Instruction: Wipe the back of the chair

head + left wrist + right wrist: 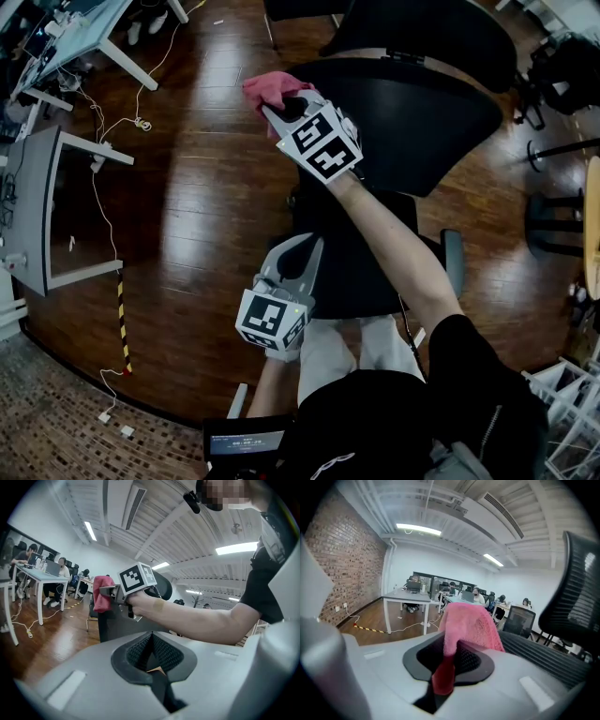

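A black office chair stands before me, its curved back [412, 112] beyond its seat [352, 262]. My right gripper [274, 109] is shut on a pink cloth [272, 87] at the back's left edge. In the right gripper view the cloth [471, 623] bulges from the right gripper [457, 645], with the mesh chair back [576, 602] just to its right. My left gripper [305, 247] hovers low by the seat's left side, shut on nothing. The left gripper [151, 637] points toward the chair back [112, 626], the cloth [101, 599] and the right gripper [112, 592].
White desks [66, 47] stand at the left with cables [103, 141] trailing over the wood floor. Yellow-black tape [122, 323] runs near a grey panel [33, 211]. Another black chair [431, 33] stands behind. People sit at desks [44, 578] in the distance.
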`<state>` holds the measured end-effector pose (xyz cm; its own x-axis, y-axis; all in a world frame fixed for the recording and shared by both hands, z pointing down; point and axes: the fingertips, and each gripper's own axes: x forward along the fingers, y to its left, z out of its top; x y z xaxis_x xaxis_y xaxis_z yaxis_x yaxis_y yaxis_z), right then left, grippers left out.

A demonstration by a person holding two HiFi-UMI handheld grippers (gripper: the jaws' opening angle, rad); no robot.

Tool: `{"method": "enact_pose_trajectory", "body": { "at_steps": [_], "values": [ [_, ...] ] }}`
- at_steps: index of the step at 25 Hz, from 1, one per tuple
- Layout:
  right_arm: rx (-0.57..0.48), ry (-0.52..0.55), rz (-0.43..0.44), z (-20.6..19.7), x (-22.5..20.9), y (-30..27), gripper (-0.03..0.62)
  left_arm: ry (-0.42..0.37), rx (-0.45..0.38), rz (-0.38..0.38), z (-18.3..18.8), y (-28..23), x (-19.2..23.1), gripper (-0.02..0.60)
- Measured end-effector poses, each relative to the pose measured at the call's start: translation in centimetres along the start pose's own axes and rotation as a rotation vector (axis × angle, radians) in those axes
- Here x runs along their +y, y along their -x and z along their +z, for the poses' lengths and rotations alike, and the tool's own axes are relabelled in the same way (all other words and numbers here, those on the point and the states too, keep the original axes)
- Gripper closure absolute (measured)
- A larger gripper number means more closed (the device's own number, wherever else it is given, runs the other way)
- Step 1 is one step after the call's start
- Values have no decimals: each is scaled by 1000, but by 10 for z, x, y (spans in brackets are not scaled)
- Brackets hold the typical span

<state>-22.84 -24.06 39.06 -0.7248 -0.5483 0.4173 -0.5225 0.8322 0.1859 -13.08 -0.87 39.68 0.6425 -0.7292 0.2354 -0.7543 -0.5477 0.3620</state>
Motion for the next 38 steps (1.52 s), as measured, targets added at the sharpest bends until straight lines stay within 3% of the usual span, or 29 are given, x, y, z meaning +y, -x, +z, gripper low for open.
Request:
{"method": "enact_pose_trajectory", "body": {
  "at_steps": [3,12,26,32,35,38],
  "values": [
    [2,-19,-17,-7,-11,5,554,-11,7,-3,4,-7,-4,591],
    [-30,-180,-228,-43,-114,80,554,-58,57,-68,6,-41,-38,591],
    [30,-293,-501,-167,-263,278,554,-130,103,-150,11,-128,-137,591],
    [77,-333,-573,-214,-302,351,554,-143,124,-136,14,-148,-160,591],
    [100,-320,-603,-214,-321,369,554,-137,132,-123,24,-153,-149,591],
    [121,-317,-592,-209,-309,379,554,-117,135,-96,24,-138,-141,591]
  ]
}}
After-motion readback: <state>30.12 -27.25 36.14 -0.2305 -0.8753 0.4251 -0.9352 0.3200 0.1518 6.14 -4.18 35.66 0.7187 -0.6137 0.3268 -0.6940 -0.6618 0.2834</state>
